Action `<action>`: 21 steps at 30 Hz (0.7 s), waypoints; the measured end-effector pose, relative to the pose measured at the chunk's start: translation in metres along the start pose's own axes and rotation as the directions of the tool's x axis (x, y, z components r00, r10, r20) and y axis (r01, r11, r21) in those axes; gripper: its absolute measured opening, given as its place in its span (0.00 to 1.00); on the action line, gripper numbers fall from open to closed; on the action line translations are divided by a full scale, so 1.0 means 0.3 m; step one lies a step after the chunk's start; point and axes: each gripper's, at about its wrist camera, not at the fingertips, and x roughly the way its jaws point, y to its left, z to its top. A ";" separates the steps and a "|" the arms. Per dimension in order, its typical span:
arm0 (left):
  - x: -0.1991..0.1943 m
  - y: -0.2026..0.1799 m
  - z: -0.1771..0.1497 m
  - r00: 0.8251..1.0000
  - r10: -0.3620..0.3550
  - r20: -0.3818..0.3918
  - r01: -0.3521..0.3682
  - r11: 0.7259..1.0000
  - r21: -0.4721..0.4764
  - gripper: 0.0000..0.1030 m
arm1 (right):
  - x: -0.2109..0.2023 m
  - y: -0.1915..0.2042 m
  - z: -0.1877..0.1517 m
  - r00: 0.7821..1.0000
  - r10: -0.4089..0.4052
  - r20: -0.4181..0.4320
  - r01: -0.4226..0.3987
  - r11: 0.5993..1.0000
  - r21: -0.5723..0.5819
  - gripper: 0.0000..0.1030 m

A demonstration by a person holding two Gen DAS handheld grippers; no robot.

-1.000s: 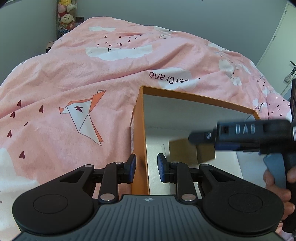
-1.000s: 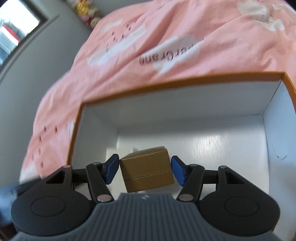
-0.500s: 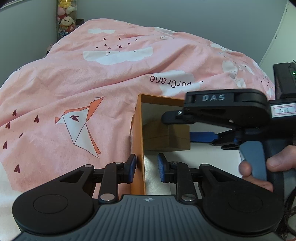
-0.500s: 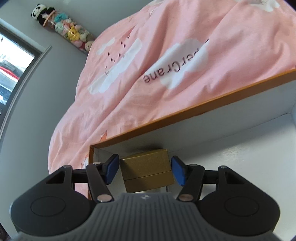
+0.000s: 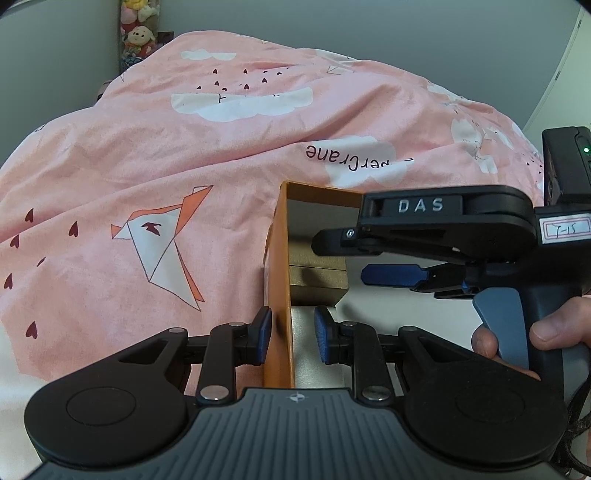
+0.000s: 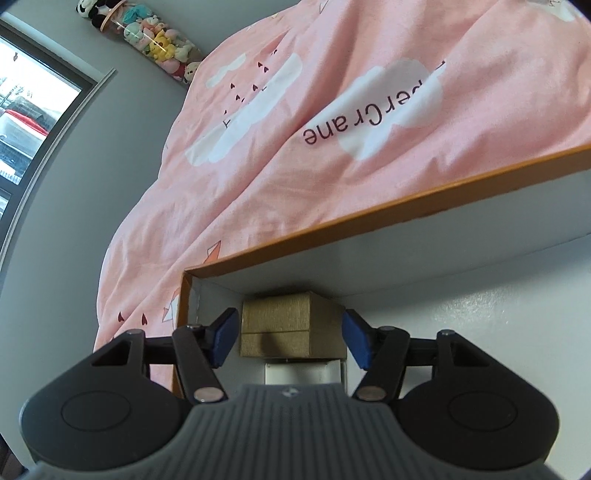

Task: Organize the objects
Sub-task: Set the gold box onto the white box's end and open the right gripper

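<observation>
A small gold box [image 6: 277, 325] sits on the white floor in the left far corner of the orange box [image 6: 332, 236]. My right gripper [image 6: 290, 325] straddles it and its jaws are closing. The gold box is between them, with a thin gap at the left pad [image 6: 223, 336]. In the left wrist view the right gripper [image 5: 343, 258] reaches in from the right, and its blue pad stands clear of the gold box [image 5: 317, 280]. My left gripper [image 5: 291, 336] is shut on the orange box's left wall [image 5: 279, 295], one pad outside and one inside.
The orange box lies on a pink bedspread [image 5: 184, 184] printed with clouds and origami cranes. A hand [image 5: 554, 332] holds the right gripper's handle. Plush toys [image 6: 159, 33] hang in the far corner by a window [image 6: 22, 110]. Grey walls stand behind the bed.
My right gripper carried the gold box leftwards and down into the orange box's far left corner, where it now rests on the floor. The left gripper kept its hold on the wall.
</observation>
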 end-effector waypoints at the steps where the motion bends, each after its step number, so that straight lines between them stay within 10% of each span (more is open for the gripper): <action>1: 0.000 -0.001 0.000 1.000 0.001 -0.001 -0.001 1.000 0.000 0.27 | 0.003 0.000 -0.002 1.000 0.002 -0.005 -0.002 1.000 -0.003 0.50; 9: -0.013 -0.003 -0.003 1.000 0.008 0.001 -0.008 1.000 -0.004 0.30 | 0.017 0.023 -0.010 1.000 -0.016 -0.021 0.014 0.997 -0.073 0.29; 21: -0.169 -0.068 -0.047 0.989 0.032 0.148 -0.038 0.999 0.034 0.54 | -0.261 0.106 -0.126 0.983 -0.046 0.179 0.110 0.923 -0.369 0.43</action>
